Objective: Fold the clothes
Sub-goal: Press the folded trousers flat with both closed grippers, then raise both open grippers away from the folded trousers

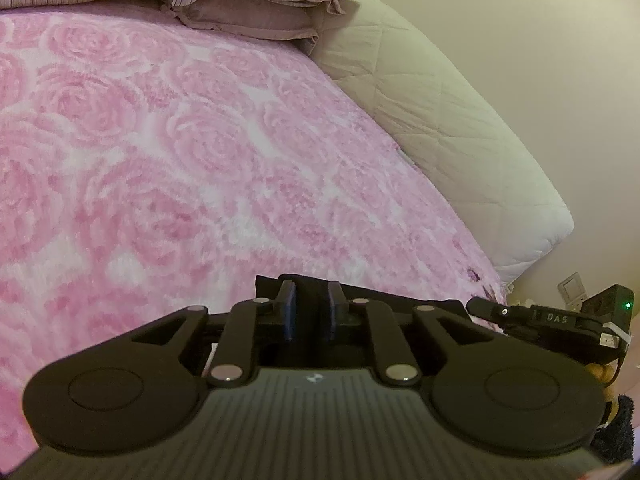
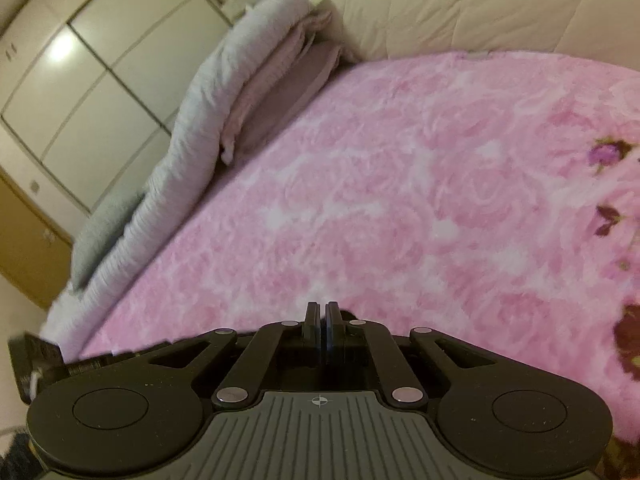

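A black garment (image 1: 268,284) shows as a dark edge just past my left gripper (image 1: 312,308), which is shut on a fold of it low over the pink blanket. The cloth runs right behind the linkage toward the right gripper's housing (image 1: 560,320). In the right wrist view my right gripper (image 2: 321,314) is pressed shut, with a scrap of the black garment (image 2: 347,315) showing beside its right finger. Most of the garment is hidden under both grippers. The left gripper's housing (image 2: 32,356) appears at the lower left.
A fluffy pink rose-pattern blanket (image 1: 200,140) covers the bed. Stacked pillows (image 1: 248,12) and folded striped bedding (image 2: 200,120) lie along the far side. A cream quilt (image 1: 440,120) is bunched against the wall. Wardrobe doors (image 2: 80,80) stand beyond the bed.
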Motion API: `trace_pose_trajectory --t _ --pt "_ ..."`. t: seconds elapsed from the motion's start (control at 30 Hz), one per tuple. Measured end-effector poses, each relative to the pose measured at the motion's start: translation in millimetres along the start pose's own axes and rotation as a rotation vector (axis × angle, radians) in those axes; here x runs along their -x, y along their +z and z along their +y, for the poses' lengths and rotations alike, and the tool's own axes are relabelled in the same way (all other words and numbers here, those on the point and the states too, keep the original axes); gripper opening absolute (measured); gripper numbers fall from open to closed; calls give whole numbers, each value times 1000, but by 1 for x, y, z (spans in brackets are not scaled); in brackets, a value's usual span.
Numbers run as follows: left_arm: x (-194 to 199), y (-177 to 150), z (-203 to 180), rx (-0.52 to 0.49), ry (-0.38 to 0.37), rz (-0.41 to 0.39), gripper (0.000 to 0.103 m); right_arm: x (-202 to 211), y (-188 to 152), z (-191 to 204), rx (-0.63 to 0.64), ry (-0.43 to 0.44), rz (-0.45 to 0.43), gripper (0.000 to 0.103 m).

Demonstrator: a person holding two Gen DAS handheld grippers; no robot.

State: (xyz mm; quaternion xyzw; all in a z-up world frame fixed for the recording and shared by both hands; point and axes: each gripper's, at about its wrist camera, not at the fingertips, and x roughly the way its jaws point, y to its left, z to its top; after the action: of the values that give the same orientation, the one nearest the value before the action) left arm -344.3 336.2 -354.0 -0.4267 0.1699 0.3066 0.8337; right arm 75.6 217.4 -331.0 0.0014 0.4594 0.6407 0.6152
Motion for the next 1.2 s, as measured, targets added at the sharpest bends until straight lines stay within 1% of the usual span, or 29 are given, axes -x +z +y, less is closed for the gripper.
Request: trace_pose_trajectory --t 0.07,0.1,0.13,0.17,0.2,0.23,0.3,0.33,0.37,0.43,0.5,0.6,0.73,0.77,0.8,0.83,0.87,0.9,1.0,1.03,1.13,1.17,1.2 --pt "8 1 1 11 -4 -26 14 5 1 -4 -22 16 -16 4" --pt "11 2 3 21 -2 -37 18 7 1 -6 -35 24 -20 5" --pt "15 2 5 32 -1 -43 21 8 1 -8 -48 35 -26 7" --pt "17 3 5 38 -4 -42 22 9 1 -10 -60 47 -32 10" --pt "18 3 5 41 -6 -40 24 10 0 -11 -73 58 -38 21" --pt "20 3 6 44 -9 -38 25 11 0 -13 -85 70 -44 28" --pt "21 3 6 46 -2 -40 25 13 -1 -16 -110 93 -57 27" --pt "21 3 7 52 -2 -39 25 14 -2 -18 -122 105 -63 13" --pt "21 3 8 59 -3 -37 25 15 -2 -20 -134 116 -69 10" --pt "20 4 8 59 4 -33 25 12 -1 -22 -138 102 -41 10" --pt "21 3 8 53 13 -33 27 6 0 -17 -92 70 6 12" --pt "18 3 8 47 21 -26 30 1 -3 -13 -78 66 24 13" --pt "6 2 2 24 2 1 30 -12 -8 -6 -42 42 57 13" --pt "1 1 0 6 14 14 30 -16 -11 -6 -37 45 62 13" --pt "-4 0 -2 -12 31 28 28 -20 -12 -5 -31 45 63 13" --pt "-8 -2 -2 -29 36 36 20 -23 -13 -5 -25 45 63 12" --pt "-11 -4 -3 -46 39 41 9 -23 -15 -6 -15 42 53 10" --pt "-11 -5 -3 -62 35 34 3 -23 -16 -7 -5 39 42 4" --pt "1 -8 0 -84 -6 -31 2 -15 -18 -9 35 11 -11 1" --pt "1 -9 3 -85 -8 -42 2 -18 -18 -13 33 -3 -8 1" --pt "-23 -16 9 -91 56 7 4 -37 -25 -24 24 -54 16 1" --pt "-31 -19 11 -98 83 21 5 -41 -27 -25 23 -62 10 2" --pt "-33 -19 12 -89 102 17 7 -45 -30 -27 22 -69 3 2"
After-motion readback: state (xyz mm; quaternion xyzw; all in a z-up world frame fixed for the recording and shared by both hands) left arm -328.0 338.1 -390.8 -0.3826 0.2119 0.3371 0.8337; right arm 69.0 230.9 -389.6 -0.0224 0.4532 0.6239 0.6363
